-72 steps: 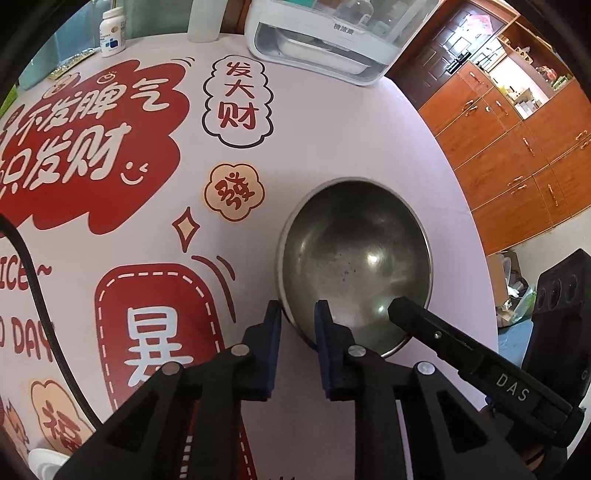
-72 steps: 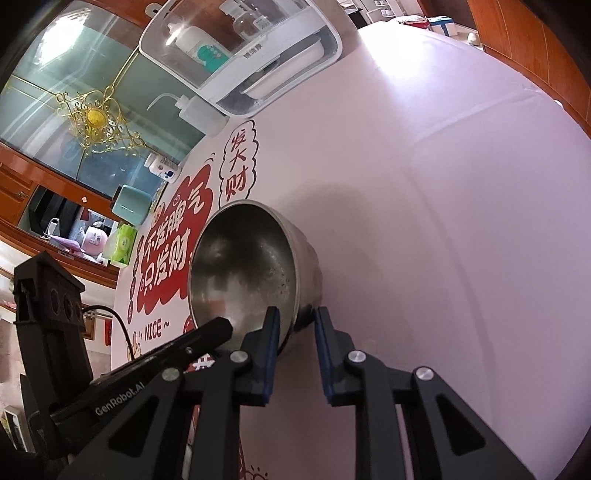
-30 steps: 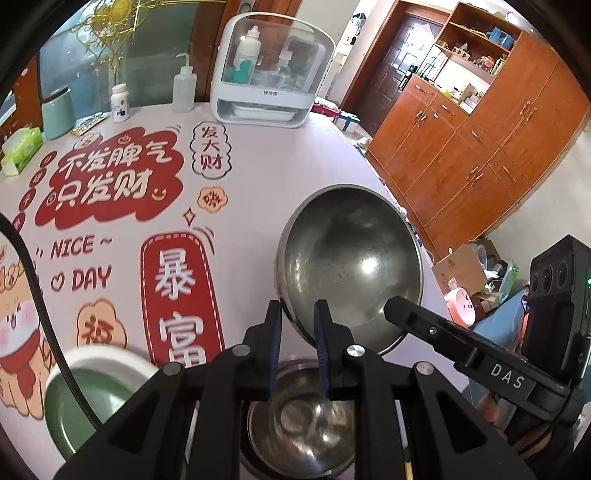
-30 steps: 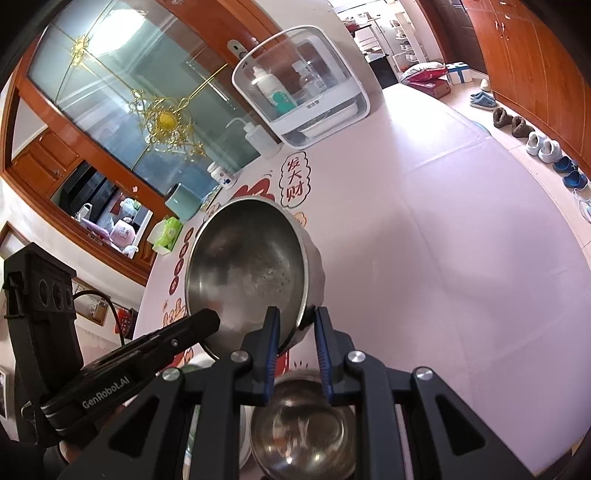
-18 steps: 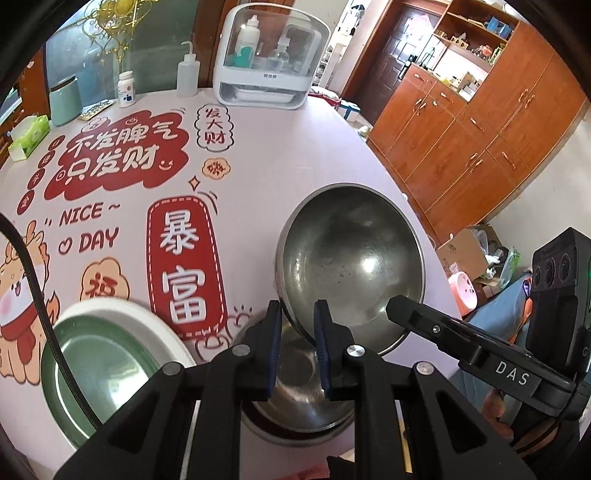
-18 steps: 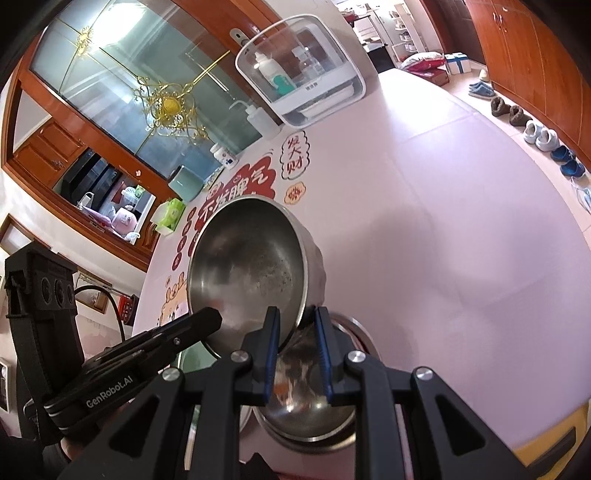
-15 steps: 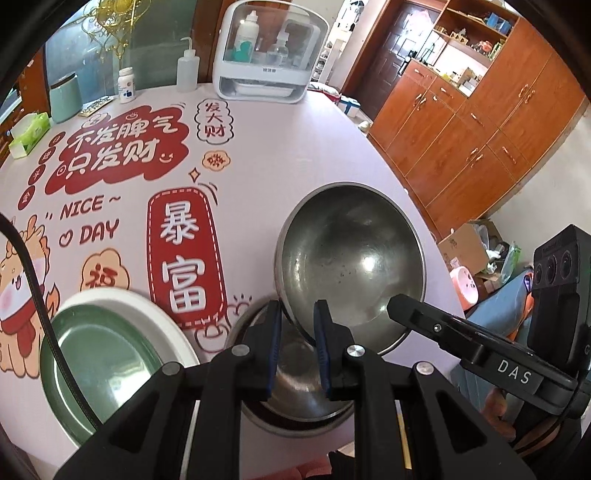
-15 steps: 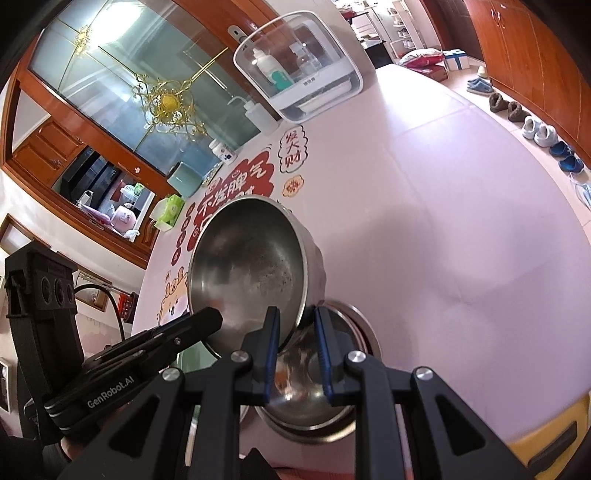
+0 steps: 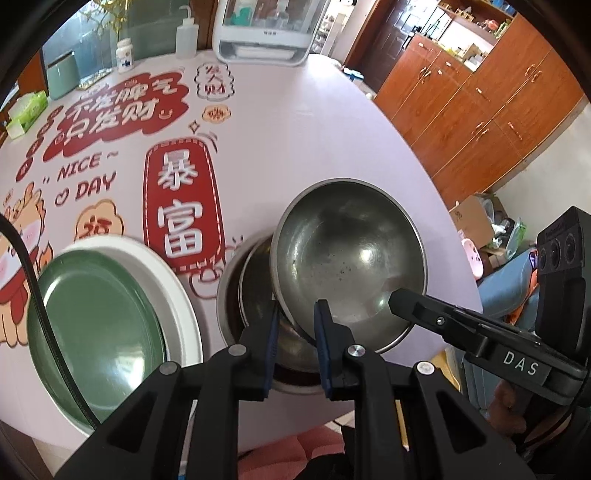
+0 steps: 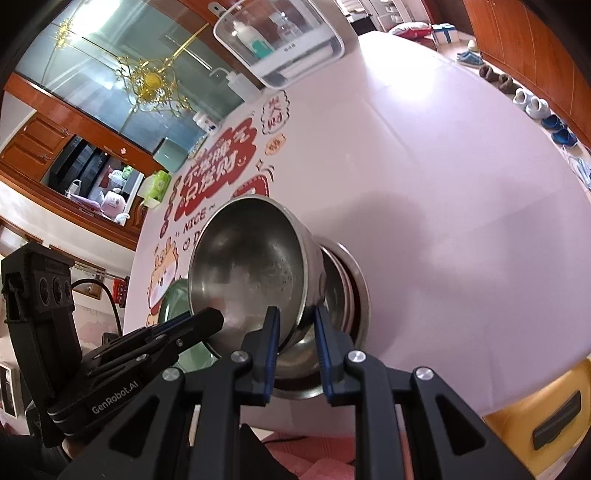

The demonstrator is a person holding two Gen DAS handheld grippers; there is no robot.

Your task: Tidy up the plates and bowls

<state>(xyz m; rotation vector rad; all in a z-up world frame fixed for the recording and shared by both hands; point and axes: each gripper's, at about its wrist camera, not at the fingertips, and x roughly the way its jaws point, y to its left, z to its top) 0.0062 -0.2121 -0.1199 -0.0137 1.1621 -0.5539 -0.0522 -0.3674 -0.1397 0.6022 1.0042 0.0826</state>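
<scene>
A steel bowl (image 9: 351,258) (image 10: 247,273) hangs tilted between both grippers, just above a stack of steel bowls (image 9: 255,295) (image 10: 343,295) near the table's front edge. My left gripper (image 9: 295,325) is shut on the bowl's near rim. My right gripper (image 10: 295,325) is shut on the opposite rim, and its finger shows in the left wrist view (image 9: 436,317). A white plate with a green centre (image 9: 103,310) lies left of the stack; a sliver of the plate (image 10: 177,295) shows behind the bowl in the right wrist view.
The round table carries a pink cloth (image 9: 295,122) with red printed characters. At its far side stand a white dish cabinet (image 9: 266,29), a squeeze bottle (image 9: 184,37), a pill jar (image 9: 125,55) and a tissue box (image 9: 27,110). Wooden cupboards (image 9: 491,96) line the right.
Both grippers have carried the steel bowl toward the table's near edge and lowered it over the stack, which now shows partly behind it. The green plate has come fully into view.
</scene>
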